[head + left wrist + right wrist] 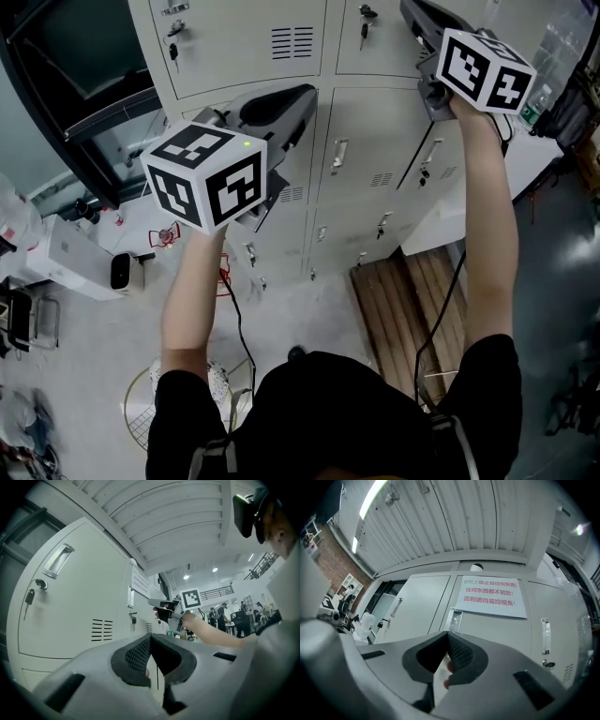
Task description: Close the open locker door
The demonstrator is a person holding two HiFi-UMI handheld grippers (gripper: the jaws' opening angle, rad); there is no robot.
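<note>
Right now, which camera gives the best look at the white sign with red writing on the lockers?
The right gripper view: the sign faces that camera, its red lines sharp. The left gripper view catches what seems the same sign only at a steep slant, print unreadable. The head view does not show it.

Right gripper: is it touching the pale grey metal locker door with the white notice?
Cannot tell. Right gripper view: shut right gripper points at the grey locker door; neither contact nor gap shows.

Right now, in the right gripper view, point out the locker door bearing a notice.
The middle door, just beyond the shut right gripper: it alone carries a white sheet with red print.
</note>
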